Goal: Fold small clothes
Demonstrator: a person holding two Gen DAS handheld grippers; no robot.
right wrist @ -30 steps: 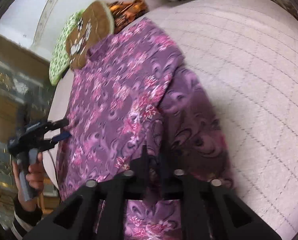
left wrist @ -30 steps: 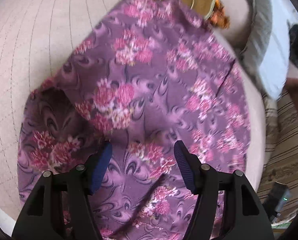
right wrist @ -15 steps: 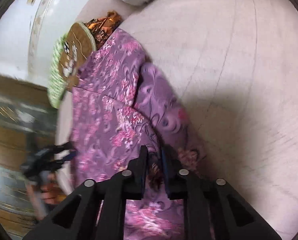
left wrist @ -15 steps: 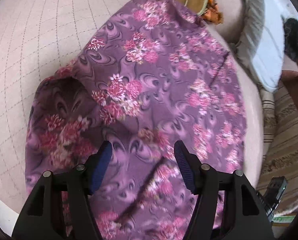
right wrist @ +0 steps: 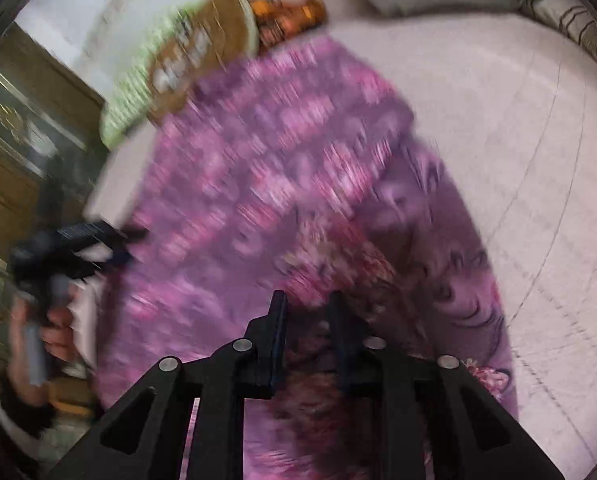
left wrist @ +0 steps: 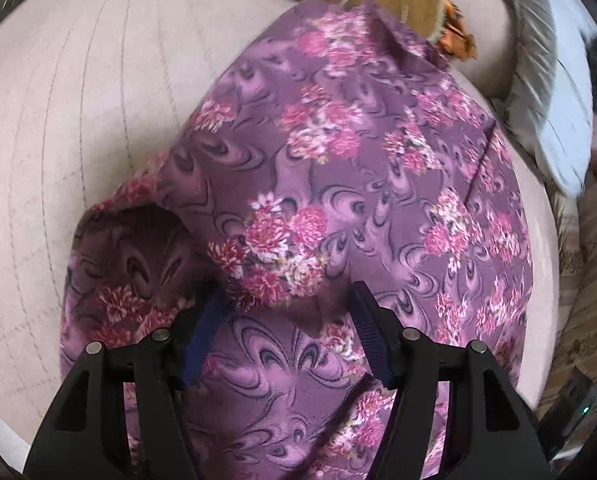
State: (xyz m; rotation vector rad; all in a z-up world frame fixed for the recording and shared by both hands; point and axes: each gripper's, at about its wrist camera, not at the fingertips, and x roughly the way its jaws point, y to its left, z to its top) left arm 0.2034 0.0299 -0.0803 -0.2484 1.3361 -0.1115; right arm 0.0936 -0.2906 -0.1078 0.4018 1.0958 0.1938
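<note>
Purple floral garment (left wrist: 358, 184) lies half-folded on the quilted bed (left wrist: 78, 120), left claw (left wrist: 286, 312) wide & empty over its near edge, right claw (right wrist: 306, 312) just eased narrow w/ cloth between, so, imo, a snagged layer could drag the fold crooked.

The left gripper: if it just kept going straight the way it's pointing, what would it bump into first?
Most likely the purple floral garment spread right under the left gripper, with the quilted cushion beneath it. Its jaws are open over the cloth; the remaining gap is unclear.
</note>
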